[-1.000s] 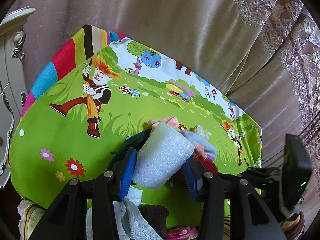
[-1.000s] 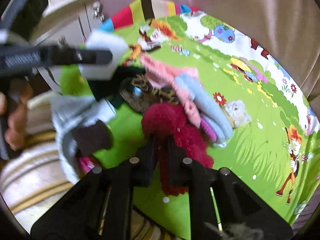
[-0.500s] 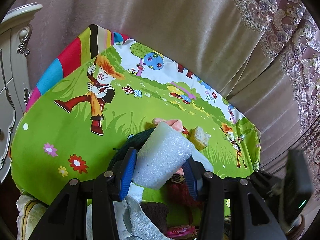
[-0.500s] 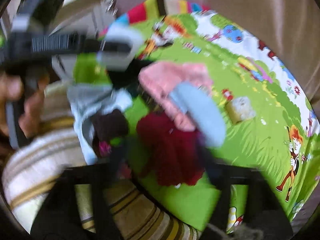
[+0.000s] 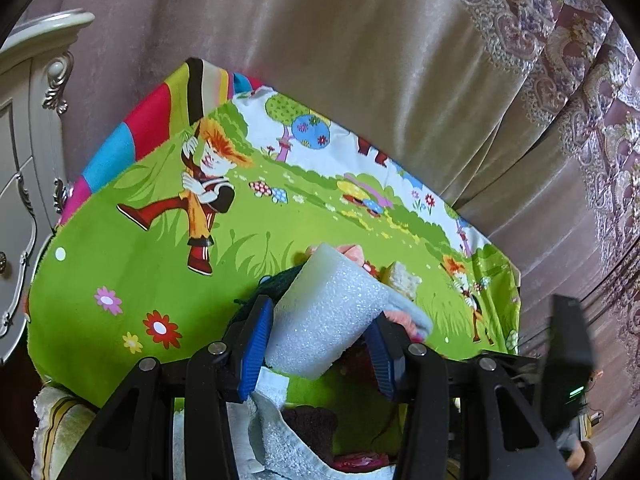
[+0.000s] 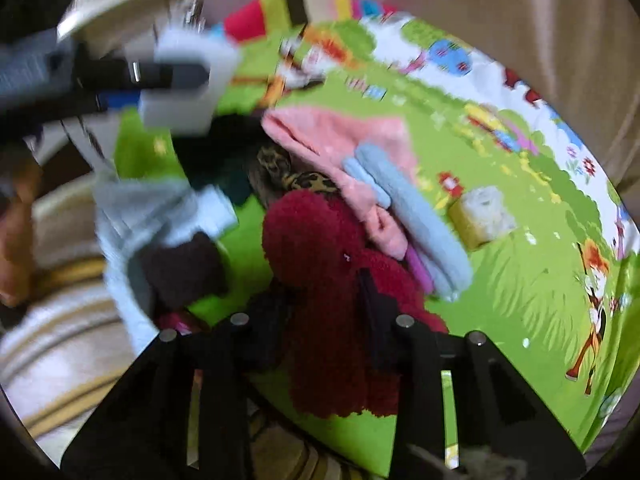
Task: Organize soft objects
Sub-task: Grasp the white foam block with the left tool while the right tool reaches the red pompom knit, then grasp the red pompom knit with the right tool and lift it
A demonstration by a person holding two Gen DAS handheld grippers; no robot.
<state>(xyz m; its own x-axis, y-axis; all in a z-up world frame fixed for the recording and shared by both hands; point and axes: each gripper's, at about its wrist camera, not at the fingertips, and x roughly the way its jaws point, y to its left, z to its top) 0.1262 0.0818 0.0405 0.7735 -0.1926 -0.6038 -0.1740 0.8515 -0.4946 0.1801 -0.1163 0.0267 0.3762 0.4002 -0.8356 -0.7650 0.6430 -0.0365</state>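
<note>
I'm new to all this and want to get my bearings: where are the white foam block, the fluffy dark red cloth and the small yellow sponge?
White foam block (image 5: 326, 318): left wrist view, its broad front face.
Fluffy dark red cloth (image 6: 320, 248): right wrist view, its upper bulge.
Small yellow sponge (image 6: 482, 216): right wrist view, its pale top.

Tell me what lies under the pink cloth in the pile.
A leopard-print piece pokes out from beneath the pink cloth, beside a dark garment; how far either runs under it is covered.
</note>
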